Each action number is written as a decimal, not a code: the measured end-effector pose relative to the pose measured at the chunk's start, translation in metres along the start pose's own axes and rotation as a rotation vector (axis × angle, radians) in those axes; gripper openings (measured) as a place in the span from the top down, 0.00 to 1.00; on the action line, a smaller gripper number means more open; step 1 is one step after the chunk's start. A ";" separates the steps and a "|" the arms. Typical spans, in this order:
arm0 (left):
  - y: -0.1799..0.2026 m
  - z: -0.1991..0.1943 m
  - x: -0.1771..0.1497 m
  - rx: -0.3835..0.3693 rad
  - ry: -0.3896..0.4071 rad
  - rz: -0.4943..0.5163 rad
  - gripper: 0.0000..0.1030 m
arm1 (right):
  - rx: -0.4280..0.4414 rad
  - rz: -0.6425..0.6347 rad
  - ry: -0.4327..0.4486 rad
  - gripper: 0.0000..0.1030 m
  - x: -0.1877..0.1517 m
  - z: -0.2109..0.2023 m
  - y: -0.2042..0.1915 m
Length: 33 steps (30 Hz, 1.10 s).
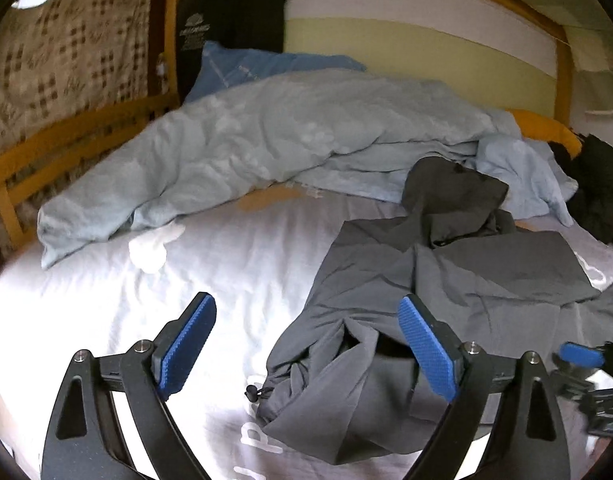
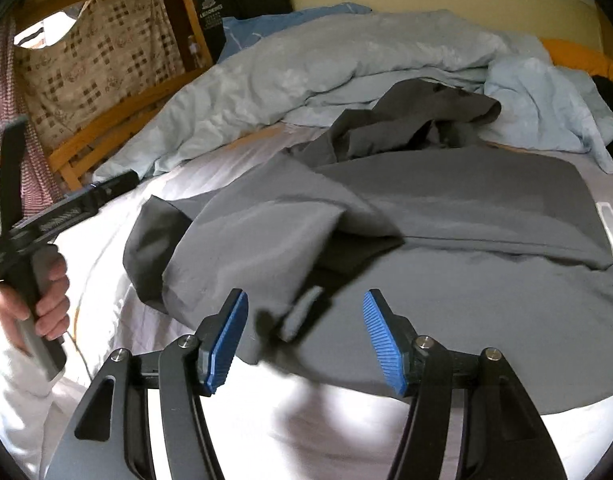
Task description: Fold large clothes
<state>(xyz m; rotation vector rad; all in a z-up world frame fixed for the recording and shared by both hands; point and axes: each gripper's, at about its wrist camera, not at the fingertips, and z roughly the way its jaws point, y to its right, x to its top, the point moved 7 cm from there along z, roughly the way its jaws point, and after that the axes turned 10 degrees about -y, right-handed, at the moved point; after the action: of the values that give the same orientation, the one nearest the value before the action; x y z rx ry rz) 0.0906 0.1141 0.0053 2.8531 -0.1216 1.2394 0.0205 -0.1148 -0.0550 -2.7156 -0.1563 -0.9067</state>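
A large grey hooded jacket (image 1: 446,280) lies spread on the white sheet (image 1: 106,312), hood (image 1: 450,184) toward the duvet and a drawstring toggle (image 1: 254,392) at its near hem. My left gripper (image 1: 306,332) stands wide open over the jacket's left edge, nothing pinched. The right gripper (image 1: 578,354) shows at that view's right edge. In the right wrist view the jacket (image 2: 466,208) has a sleeve (image 2: 258,240) folded across it. My right gripper (image 2: 304,320) is open, and a blurred cuff (image 2: 302,312) hangs between the pads without touching them. A hand (image 2: 46,300) grips the left tool's handle.
A rumpled light blue duvet (image 1: 266,136) lies along the far side, with a blue pillow (image 1: 246,64) and an orange pillow (image 1: 546,128). Dark clothing (image 1: 598,192) sits at the right. A small white cloth (image 1: 150,248) lies on the sheet. A wooden bed rail (image 1: 66,136) runs on the left.
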 end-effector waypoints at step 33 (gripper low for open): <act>0.068 0.023 0.025 -0.197 -0.110 0.150 0.11 | -0.298 -0.259 -0.192 0.94 -0.060 -0.045 0.108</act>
<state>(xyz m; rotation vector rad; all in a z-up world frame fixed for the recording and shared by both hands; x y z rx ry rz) 0.1187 0.0439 0.0072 2.7808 -0.4424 1.0255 -0.0327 -0.2324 -0.0805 -3.1128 -0.4547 -0.7854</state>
